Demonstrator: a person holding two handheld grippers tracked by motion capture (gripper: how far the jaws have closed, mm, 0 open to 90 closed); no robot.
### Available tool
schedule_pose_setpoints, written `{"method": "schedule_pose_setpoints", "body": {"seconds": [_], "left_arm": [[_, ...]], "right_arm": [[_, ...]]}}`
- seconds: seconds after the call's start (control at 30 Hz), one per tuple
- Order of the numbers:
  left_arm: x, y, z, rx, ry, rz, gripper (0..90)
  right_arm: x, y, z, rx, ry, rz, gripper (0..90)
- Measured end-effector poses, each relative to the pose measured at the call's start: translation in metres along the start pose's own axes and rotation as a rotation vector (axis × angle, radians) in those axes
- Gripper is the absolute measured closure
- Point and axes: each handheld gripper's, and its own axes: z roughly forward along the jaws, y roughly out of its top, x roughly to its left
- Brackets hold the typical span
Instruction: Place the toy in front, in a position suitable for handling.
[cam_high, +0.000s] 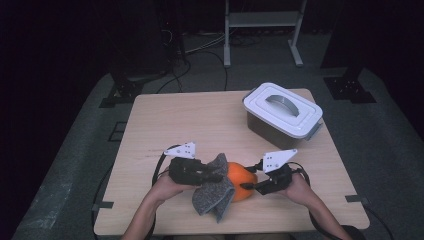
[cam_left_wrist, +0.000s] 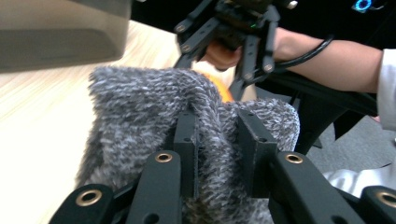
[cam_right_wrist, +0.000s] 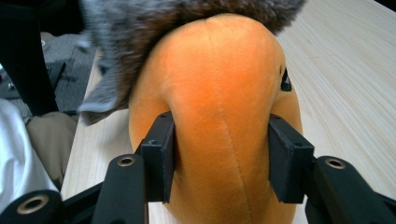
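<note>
While left claw (cam_left_wrist: 217, 140) pinches cloth (cam_left_wrist: 140, 116), right claw (cam_right_wrist: 223, 158) grips plush (cam_right_wrist: 219, 93).

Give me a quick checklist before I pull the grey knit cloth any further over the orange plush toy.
1. Left hand-held gripper pinching the grey knit cloth: ok.
2. Right hand-held gripper clamped on the orange plush toy: ok.
3. Cloth draped over the toy's top: ok.
4. Toy fully covered: not ok, orange side is bare.
5. Lidded box away from the work: ok.
6. Toy resting on the table: cannot tell.
</note>
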Motion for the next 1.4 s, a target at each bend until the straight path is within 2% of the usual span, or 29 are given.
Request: {"method": "schedule_pose_setpoints", "body": {"seconds": [0.2, 0.27, 0.4, 0.5, 0.6, 0.77, 0.83, 0.93, 1.03, 1.13, 1.2, 1.33, 1.4], "left_arm": [[0.009, -0.01, -0.006, 0.002, 0.027, -0.031, 72.6], [0.011, -0.012, -0.006, -0.013, 0.012, -0.045, 73.0], [0.008, -0.007, -0.004, -0.025, 0.009, -0.036, 73.4], [0.003, -0.001, -0.003, -0.045, -0.009, -0.02, 73.4], [0.0, 0.002, -0.002, -0.031, -0.008, -0.004, 73.4], [0.003, 0.001, -0.005, -0.024, 0.02, -0.023, 73.4], [0.0, 0.004, -0.003, -0.015, 0.024, -0.013, 73.5], [-0.008, 0.011, 0.002, -0.017, -0.002, 0.013, 73.5], [-0.013, 0.014, 0.007, 0.003, -0.011, 0.037, 73.5], [-0.01, 0.013, 0.004, 0.026, 0.02, 0.029, 73.7], [-0.008, 0.012, 0.0, 0.033, 0.044, 0.023, 73.6], [-0.011, 0.013, 0.006, 0.026, 0.046, 0.02, 73.6], [-0.015, 0.015, 0.01, 0.034, 0.044, 0.043, 73.6]], "right_arm": [[0.009, 0.0, 0.0, 0.019, -0.003, -0.057, 48.5], [0.011, 0.001, 0.001, 0.02, -0.008, -0.06, 48.5], [0.02, 0.006, 0.006, 0.043, -0.025, -0.1, 48.7], [0.027, 0.011, 0.011, 0.058, -0.027, -0.136, 48.7], [0.031, 0.015, 0.015, 0.074, -0.025, -0.167, 48.6], [0.029, 0.015, 0.015, 0.063, -0.027, -0.152, 48.7], [0.031, 0.018, 0.018, 0.069, -0.03, -0.16, 48.7], [0.033, 0.019, 0.021, 0.066, -0.025, -0.175, 48.7], [0.033, 0.019, 0.021, 0.068, -0.026, -0.18, 48.6], [0.032, 0.018, 0.021, 0.06, -0.031, -0.159, 48.4], [0.034, 0.02, 0.022, 0.058, -0.037, -0.167, 48.0], [0.035, 0.022, 0.027, 0.06, -0.038, -0.17, 47.7], [0.033, 0.021, 0.026, 0.059, -0.032, -0.16, 47.8]]}}
